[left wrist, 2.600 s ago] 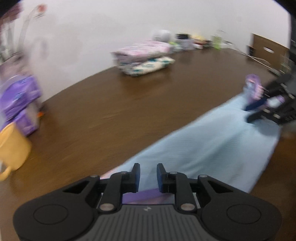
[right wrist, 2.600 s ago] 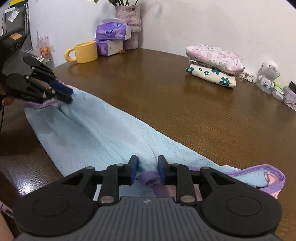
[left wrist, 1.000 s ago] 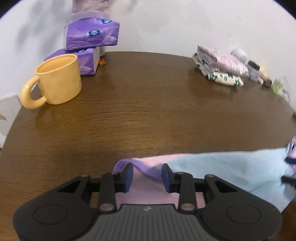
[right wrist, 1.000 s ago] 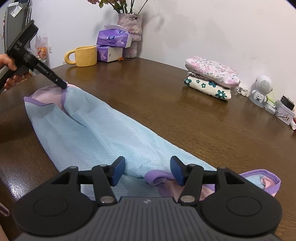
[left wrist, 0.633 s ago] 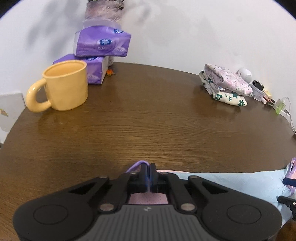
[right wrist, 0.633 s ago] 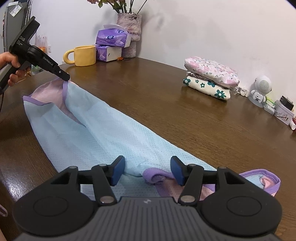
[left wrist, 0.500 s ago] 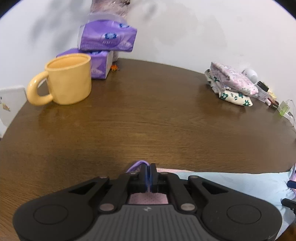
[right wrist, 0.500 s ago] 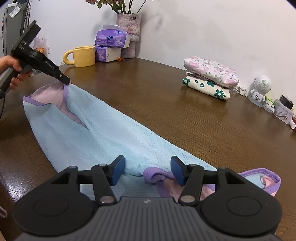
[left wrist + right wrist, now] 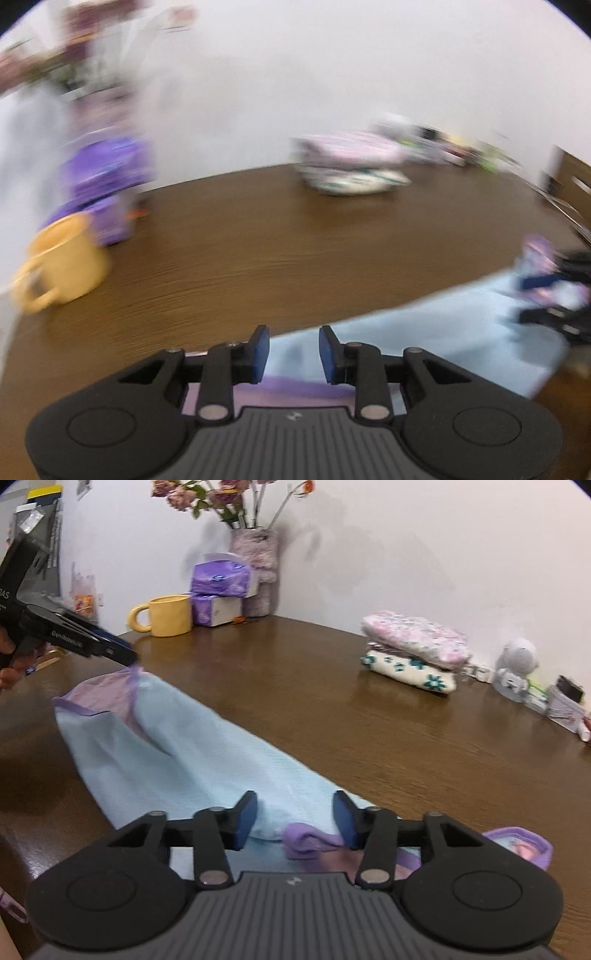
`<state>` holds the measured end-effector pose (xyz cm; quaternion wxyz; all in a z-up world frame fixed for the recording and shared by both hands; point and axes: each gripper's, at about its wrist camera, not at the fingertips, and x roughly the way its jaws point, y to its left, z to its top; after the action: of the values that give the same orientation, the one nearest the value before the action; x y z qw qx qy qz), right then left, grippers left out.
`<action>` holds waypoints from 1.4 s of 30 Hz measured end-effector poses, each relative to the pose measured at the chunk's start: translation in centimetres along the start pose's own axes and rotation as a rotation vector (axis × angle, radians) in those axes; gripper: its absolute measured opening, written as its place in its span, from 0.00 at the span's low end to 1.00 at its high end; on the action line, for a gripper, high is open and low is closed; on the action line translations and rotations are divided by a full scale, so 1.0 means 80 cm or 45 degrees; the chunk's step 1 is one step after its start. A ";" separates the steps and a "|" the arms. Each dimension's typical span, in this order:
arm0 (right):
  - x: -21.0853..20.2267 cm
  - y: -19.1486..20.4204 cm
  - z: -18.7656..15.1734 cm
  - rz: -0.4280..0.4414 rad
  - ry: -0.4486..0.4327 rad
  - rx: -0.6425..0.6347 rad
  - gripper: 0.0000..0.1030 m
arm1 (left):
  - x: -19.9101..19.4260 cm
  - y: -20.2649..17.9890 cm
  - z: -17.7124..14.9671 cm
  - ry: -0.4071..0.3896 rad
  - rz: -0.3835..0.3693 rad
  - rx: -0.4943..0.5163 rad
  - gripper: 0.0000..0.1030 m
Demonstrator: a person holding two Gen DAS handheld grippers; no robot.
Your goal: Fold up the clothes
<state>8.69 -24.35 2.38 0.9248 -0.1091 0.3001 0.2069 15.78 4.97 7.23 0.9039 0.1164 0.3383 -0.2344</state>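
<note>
The left gripper [image 9: 293, 349], clamped on the garment [image 9: 207, 753] a moment ago, is now gaping at 6 o'clock; the right gripper [image 9: 295, 818] is staying wide.

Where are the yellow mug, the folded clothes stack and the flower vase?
yellow mug [image 9: 173, 615], right wrist view, on its side wall.
folded clothes stack [image 9: 413, 650], right wrist view, where the two pieces meet.
flower vase [image 9: 255, 550], right wrist view, on its body.
</note>
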 end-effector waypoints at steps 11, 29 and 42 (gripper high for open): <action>-0.005 -0.014 -0.024 -0.017 0.037 0.026 0.20 | 0.034 -0.051 -0.009 0.081 -0.127 0.158 0.16; -0.073 -0.142 -0.024 -0.328 0.059 0.073 0.40 | 0.022 -0.116 0.041 -0.016 -0.228 0.289 0.19; -0.012 -0.198 -0.010 -0.145 0.273 -0.088 0.03 | 0.088 -0.223 0.053 0.133 -0.397 0.444 0.14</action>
<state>14.64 -39.01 3.57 0.8932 -0.1794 0.3834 0.1514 13.81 -14.43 4.77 0.8042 0.2291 0.3530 -0.4198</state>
